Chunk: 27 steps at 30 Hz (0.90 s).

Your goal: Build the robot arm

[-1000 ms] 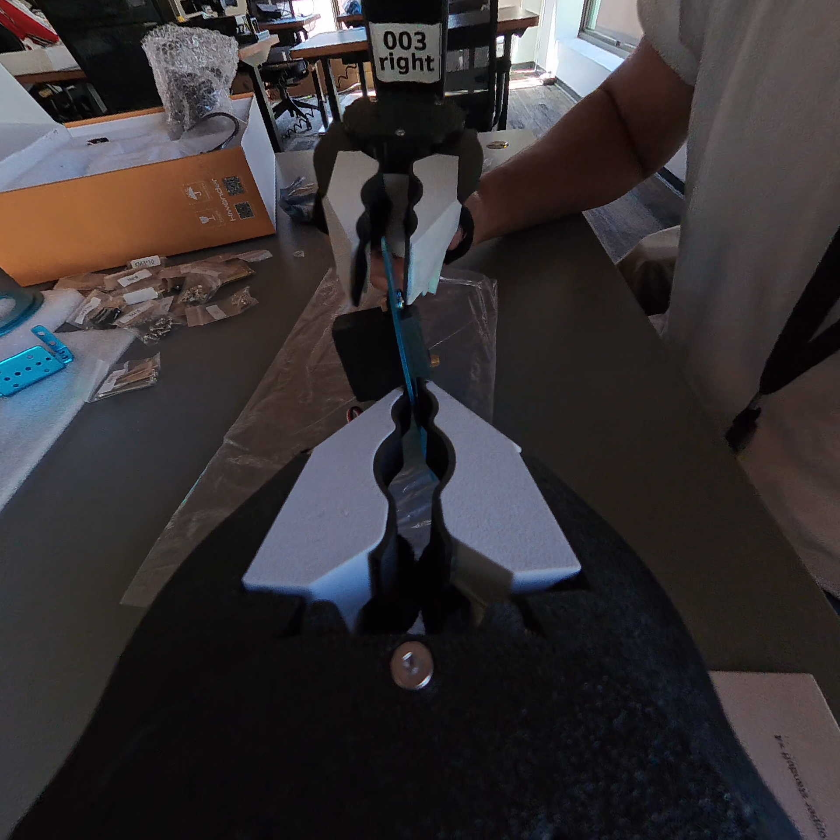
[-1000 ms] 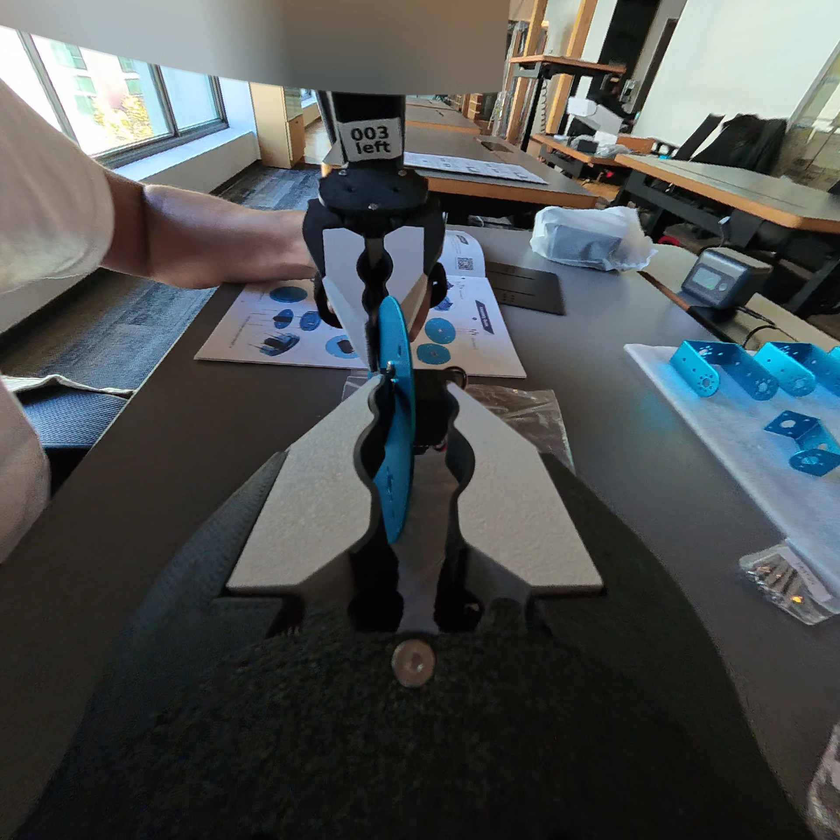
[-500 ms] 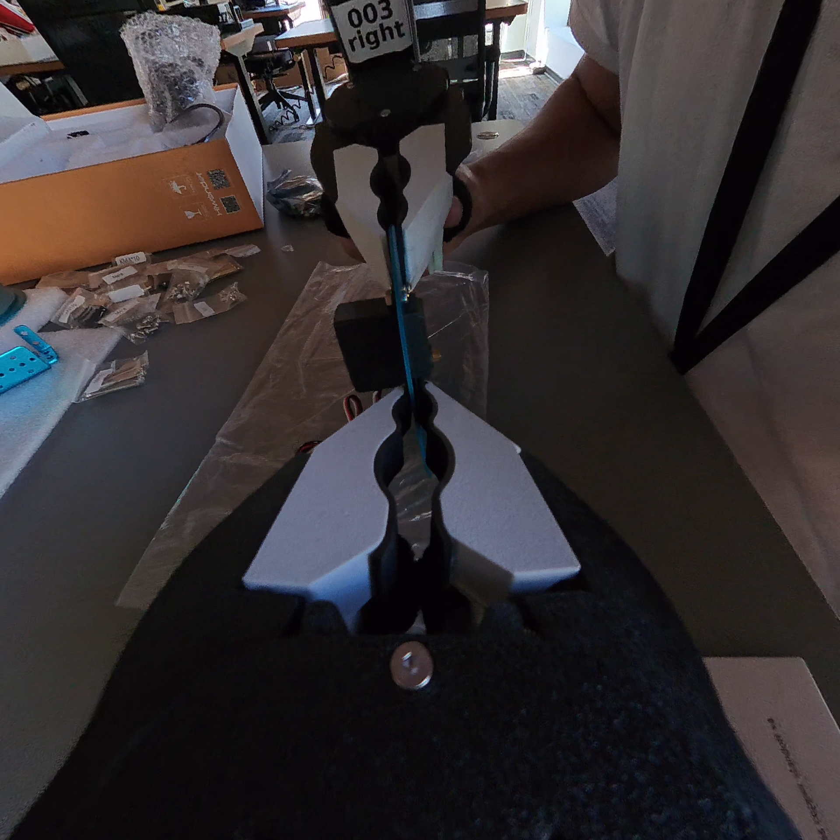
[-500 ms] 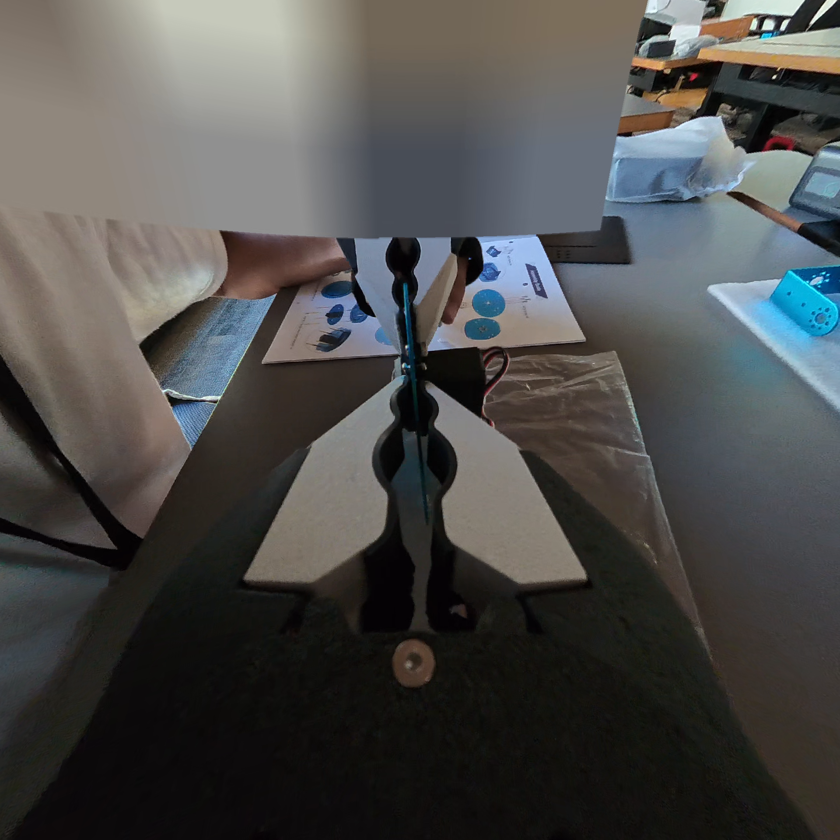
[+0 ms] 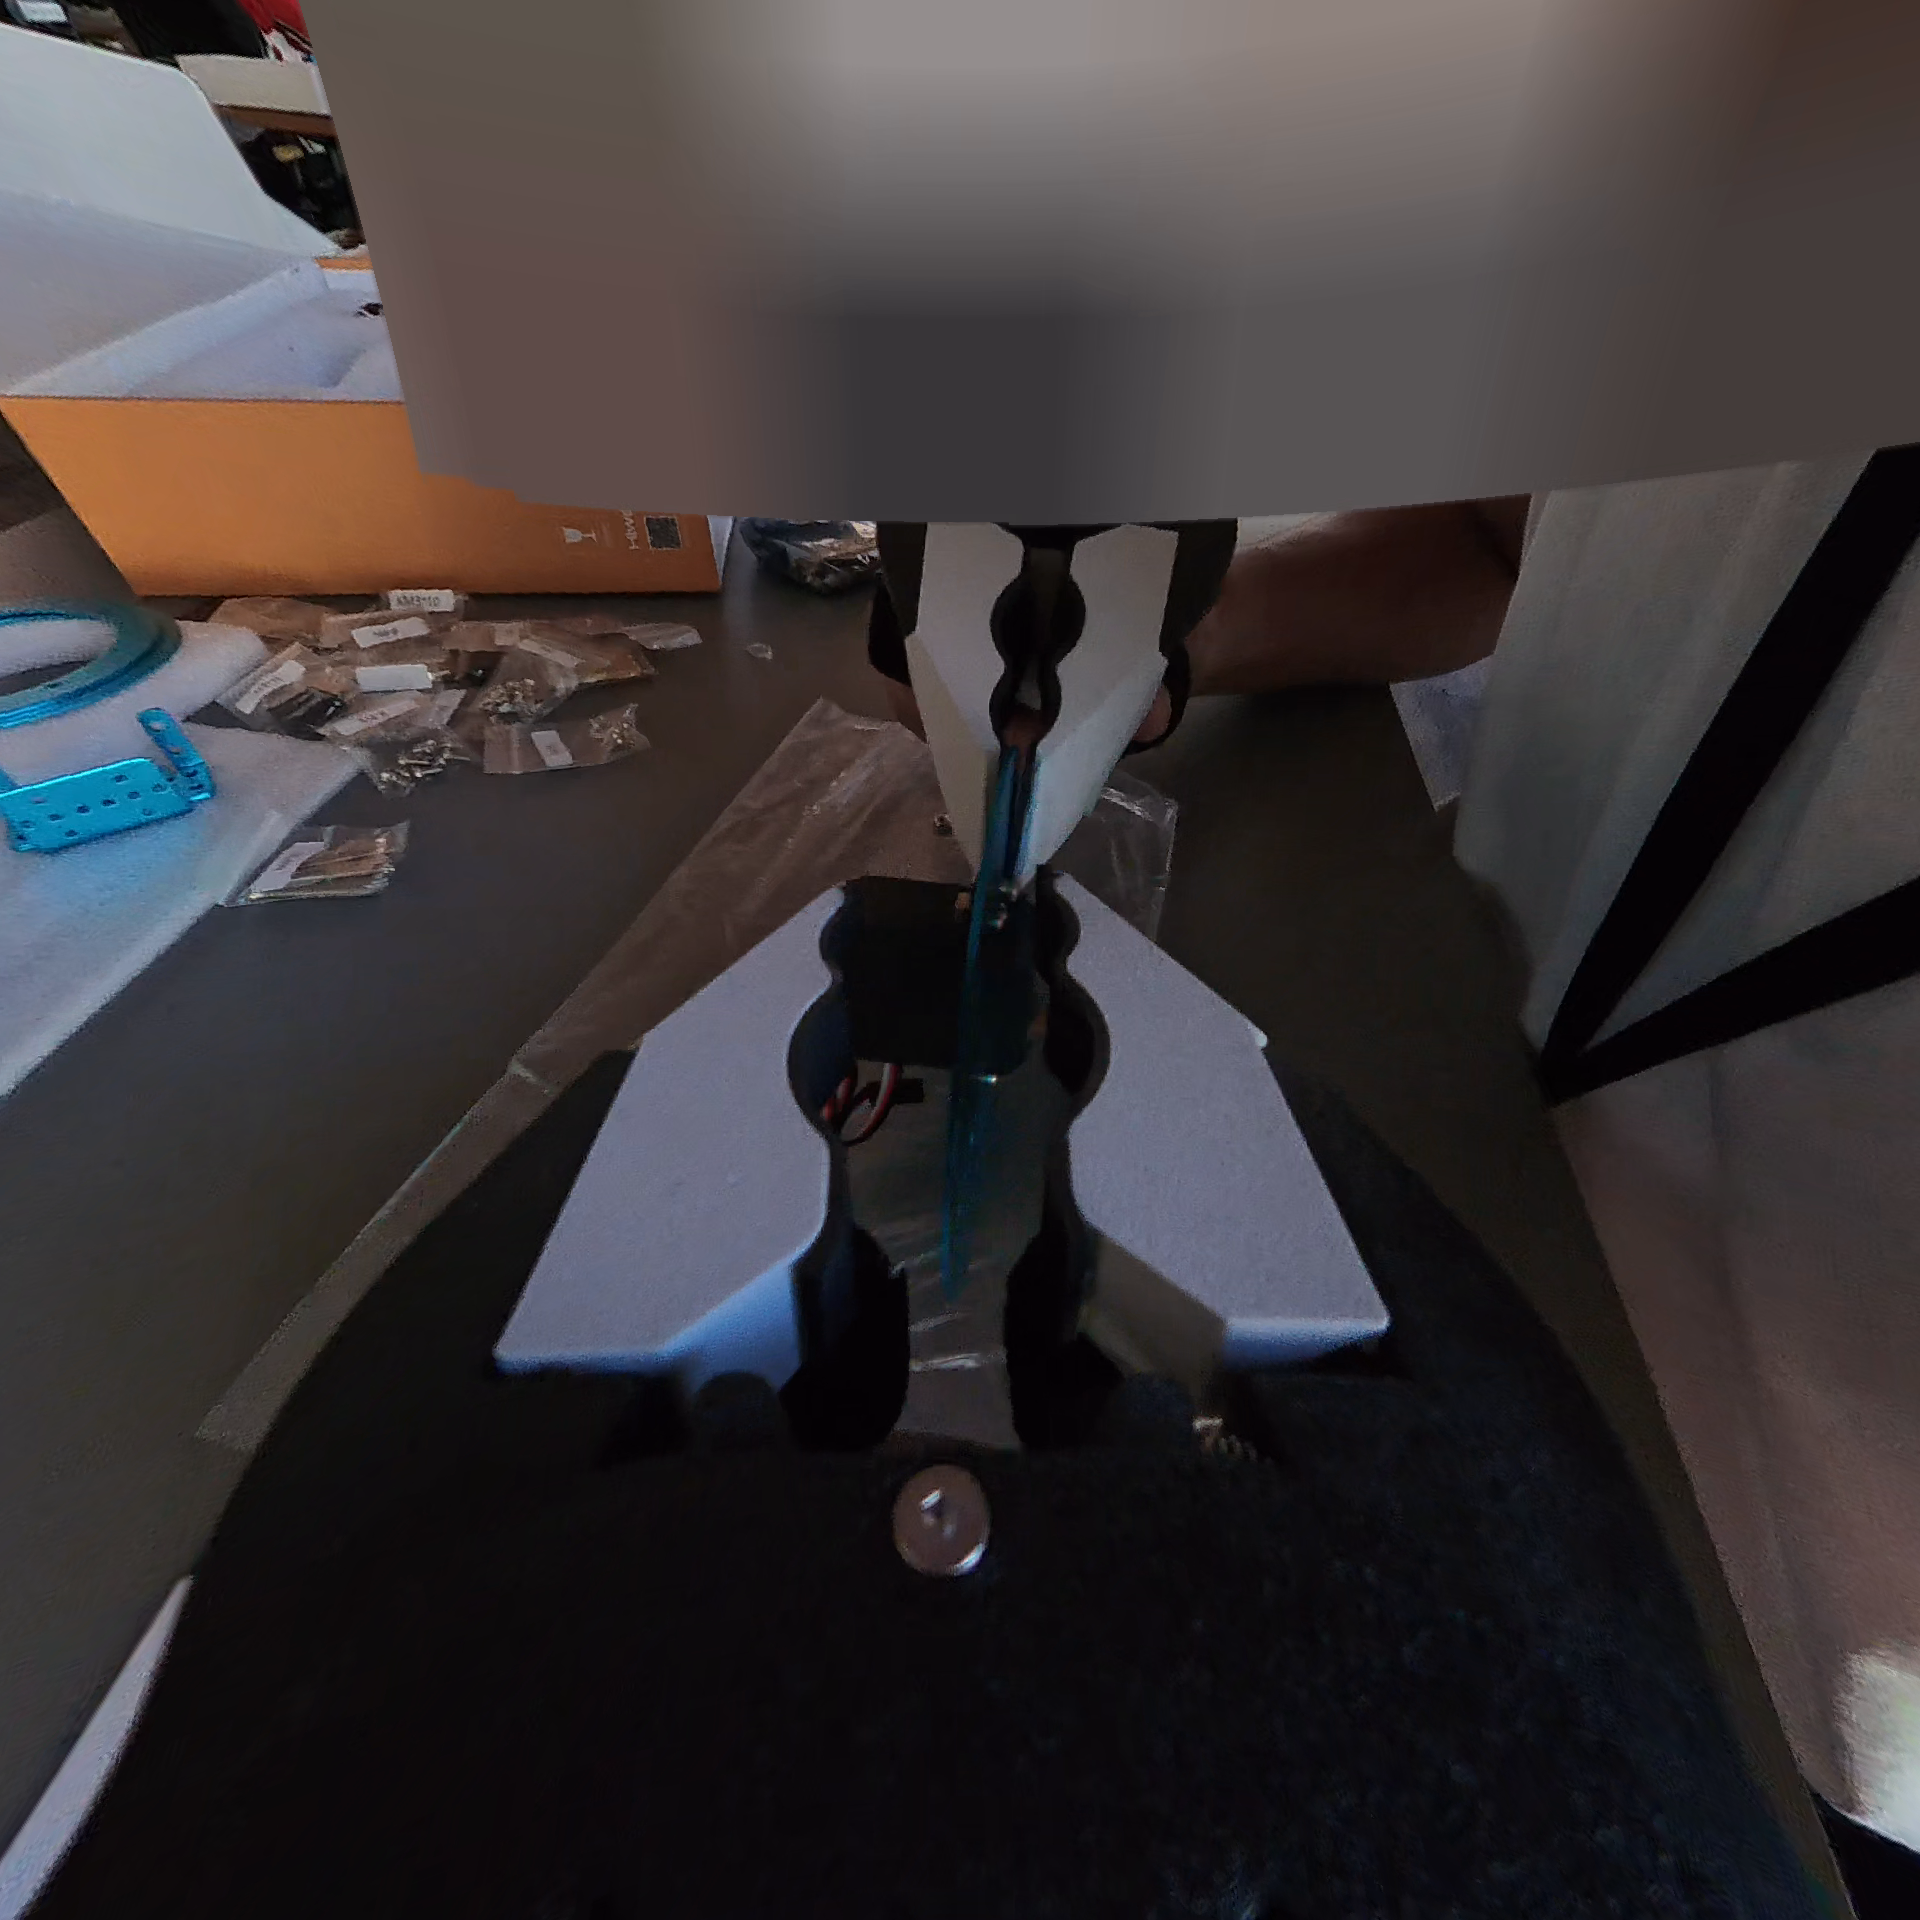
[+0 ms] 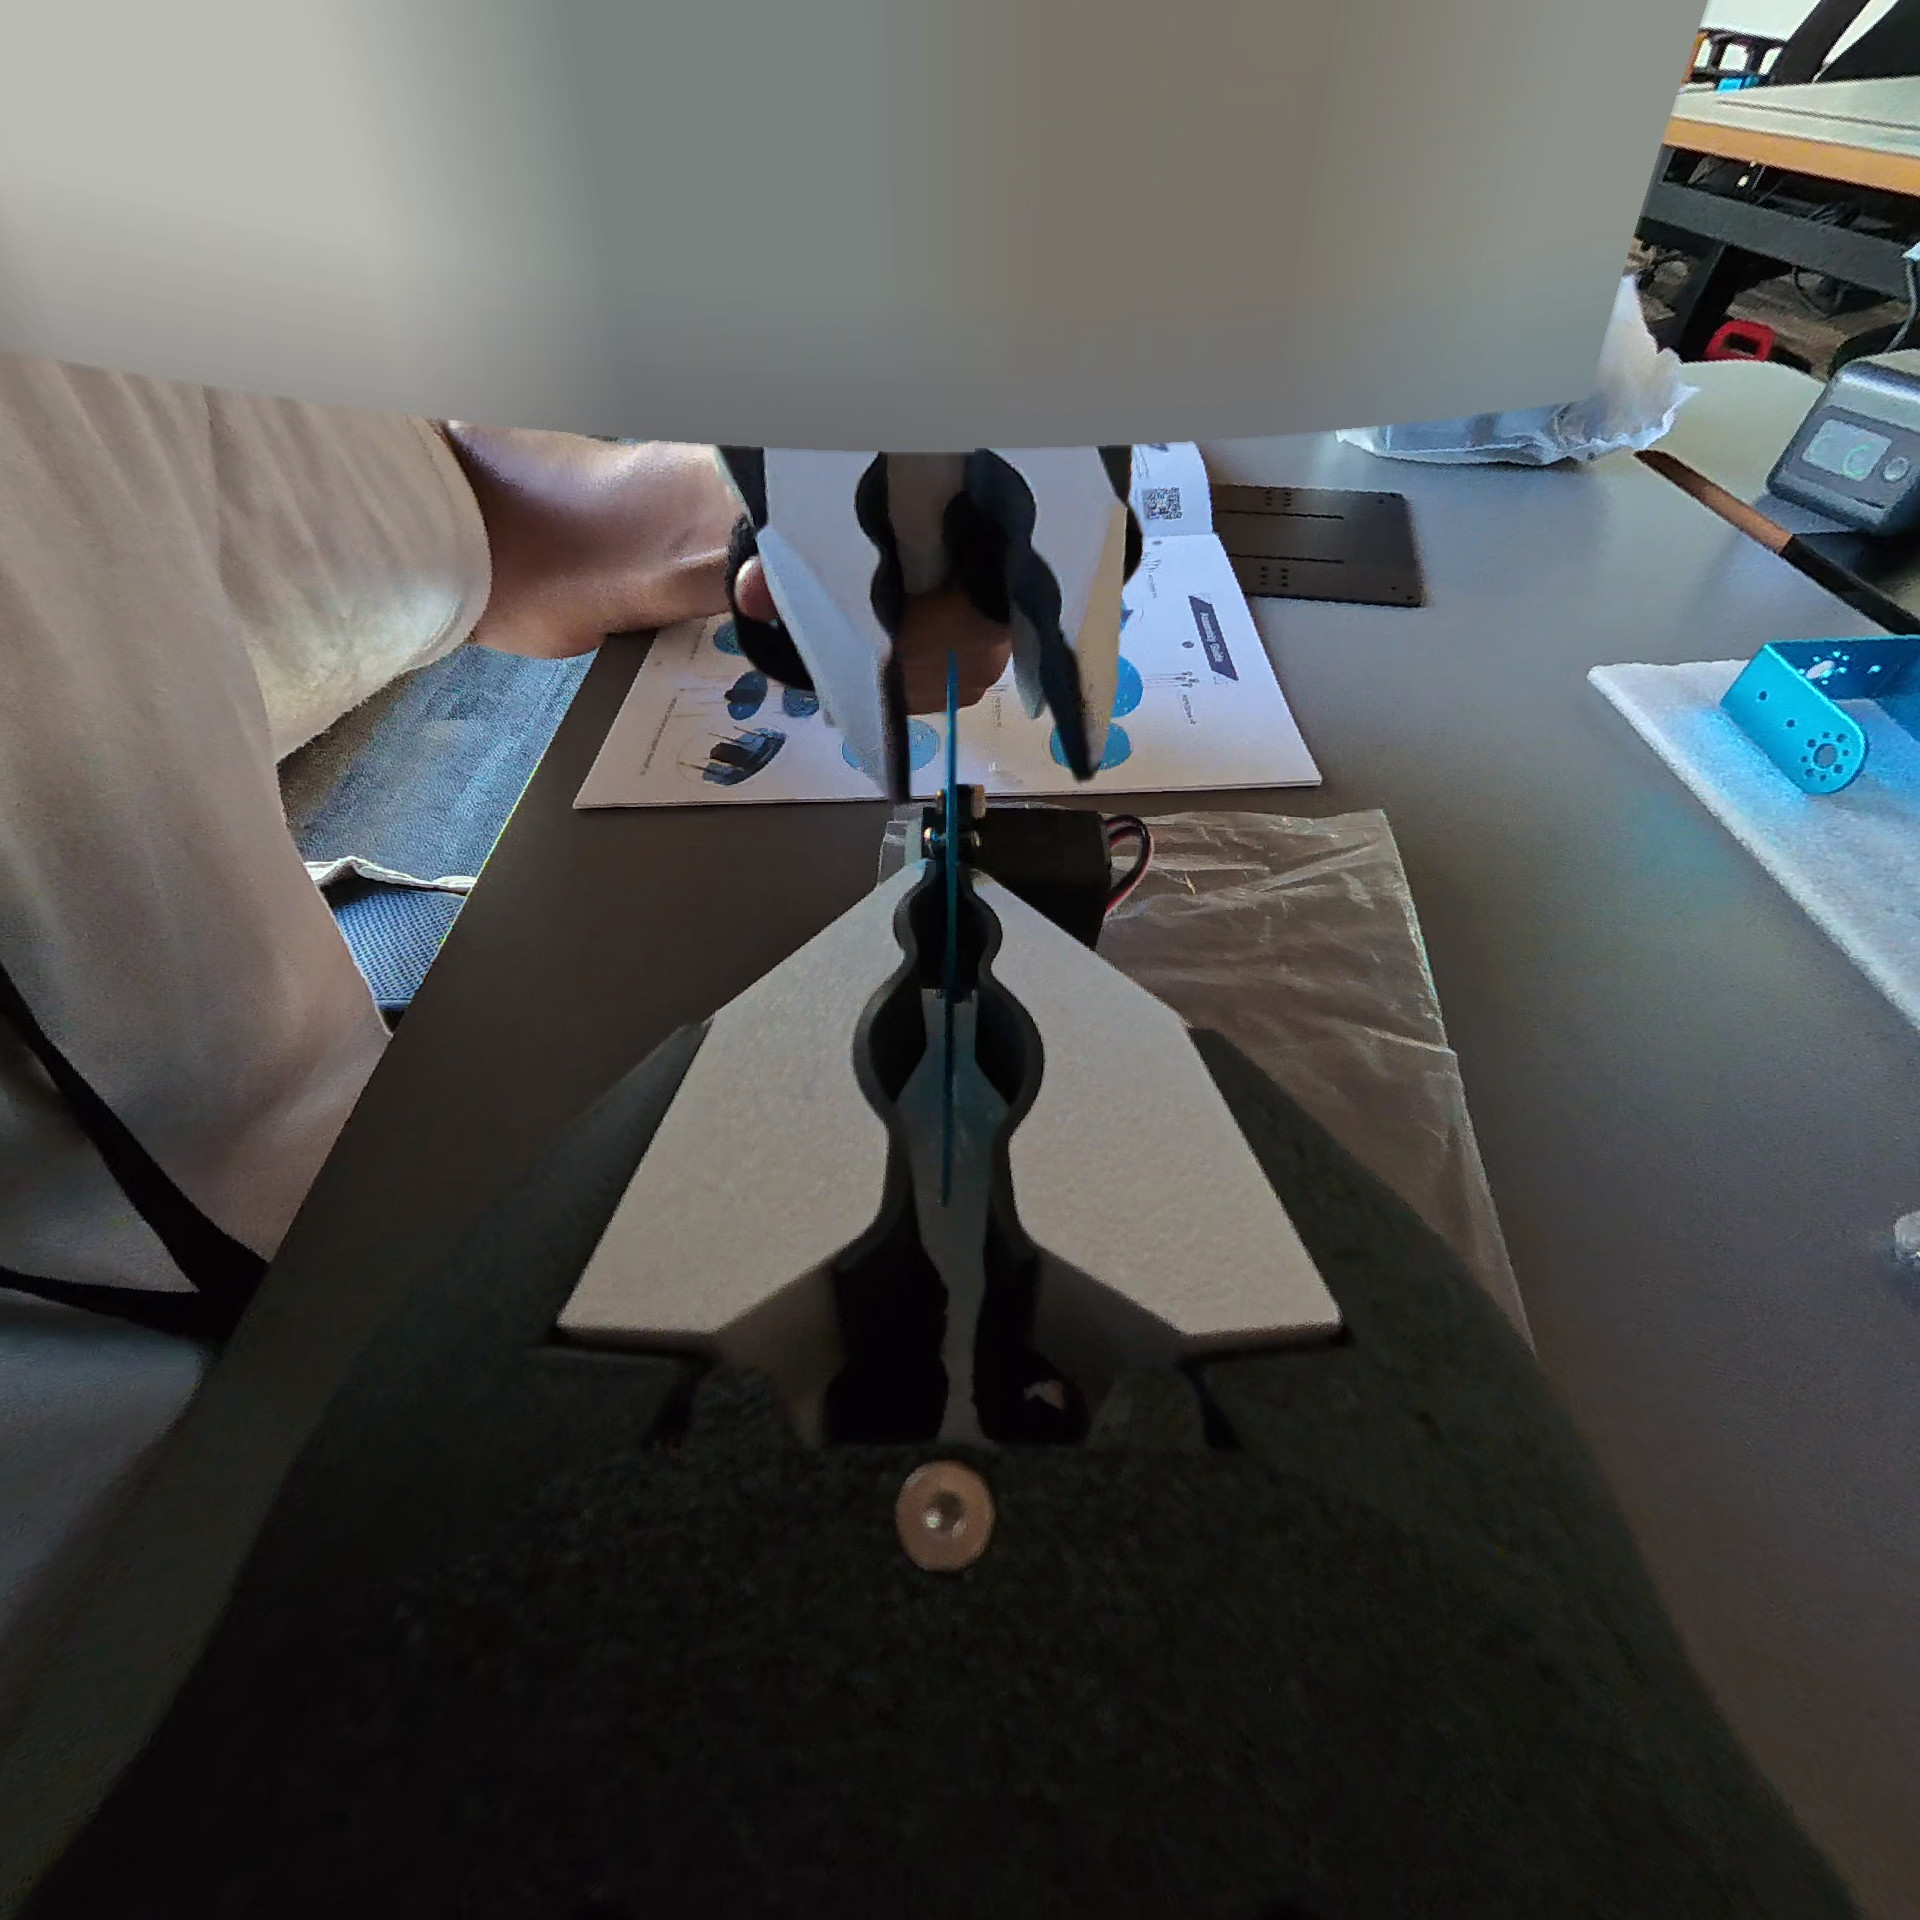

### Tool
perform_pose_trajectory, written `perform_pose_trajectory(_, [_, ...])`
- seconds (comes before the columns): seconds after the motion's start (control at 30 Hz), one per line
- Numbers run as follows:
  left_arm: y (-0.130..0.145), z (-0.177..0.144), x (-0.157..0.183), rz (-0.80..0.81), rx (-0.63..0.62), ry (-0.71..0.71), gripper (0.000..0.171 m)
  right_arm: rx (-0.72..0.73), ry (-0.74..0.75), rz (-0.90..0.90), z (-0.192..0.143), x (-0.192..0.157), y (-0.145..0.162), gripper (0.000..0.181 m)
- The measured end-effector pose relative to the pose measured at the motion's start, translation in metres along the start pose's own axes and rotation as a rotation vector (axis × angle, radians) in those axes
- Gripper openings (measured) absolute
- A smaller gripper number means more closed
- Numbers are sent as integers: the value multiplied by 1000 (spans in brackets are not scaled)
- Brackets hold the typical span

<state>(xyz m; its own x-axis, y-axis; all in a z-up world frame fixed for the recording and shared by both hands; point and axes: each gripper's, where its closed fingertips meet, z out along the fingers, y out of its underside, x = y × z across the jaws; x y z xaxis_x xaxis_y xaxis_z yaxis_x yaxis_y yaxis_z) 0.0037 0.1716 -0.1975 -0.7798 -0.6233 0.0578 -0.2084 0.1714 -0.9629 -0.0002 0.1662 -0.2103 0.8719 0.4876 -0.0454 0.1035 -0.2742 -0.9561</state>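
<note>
A thin blue metal disc (image 5: 971, 1091), seen edge-on, is fixed to a black servo (image 5: 899, 977) with red and black wires. My left gripper (image 5: 940, 899) is open, its fingers standing on either side of the disc and servo without gripping. My right gripper (image 5: 1003, 862) faces it and is shut on the disc's far edge. In the right wrist view my right gripper (image 6: 948, 883) pinches the disc (image 6: 949, 1091), with the servo (image 6: 1039, 862) just right of it. The left gripper (image 6: 987, 774) stands open beyond. All are above a clear plastic bag (image 6: 1278, 935).
An orange box (image 5: 312, 499), small hardware bags (image 5: 447, 675), a blue bracket (image 5: 104, 790) and a blue ring (image 5: 62, 655) lie at left. A manual (image 6: 1195, 707), black plate (image 6: 1320, 551), blue bracket (image 6: 1818, 707) and grey device (image 6: 1849, 457) sit on the table. The person's torso (image 5: 1714, 831) is close. My left and right fingertips are right by each other. From either gripper's tips it is about 30 cm to the blue bracket (image 5: 104, 790).
My left gripper has opened and let go of the blue disc. My right gripper keeps its hold on it. Both grippers have drawn closer together and lower over the bag.
</note>
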Motion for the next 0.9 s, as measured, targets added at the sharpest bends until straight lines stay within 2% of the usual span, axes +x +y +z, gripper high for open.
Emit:
perform_pose_trajectory(0.33, [5,6,5,22,-40,-32,13,-4,18,-12,2,-1,-1,0])
perform_pose_trajectory(0.37, [5,6,4,37,-41,-46,15,-3,13,-17,2,-1,-1,0])
perform_pose_trajectory(0.47, [5,5,-6,39,-40,-102,39,-3,2,-42,2,-3,-1,0])
perform_pose_trajectory(0.53, [6,5,-6,28,-29,-89,47,-7,-9,-42,2,-5,-1,0])
perform_pose_trajectory(0.7, [8,5,1,-43,-15,6,48,-6,-31,-106,4,-12,-1,0])
perform_pose_trajectory(0.8, [10,6,9,-76,-3,73,40,-4,-45,-121,4,-14,-1,0])
perform_pose_trajectory(0.9, [10,6,11,-68,4,82,41,-1,-68,-142,4,-17,-1,1])
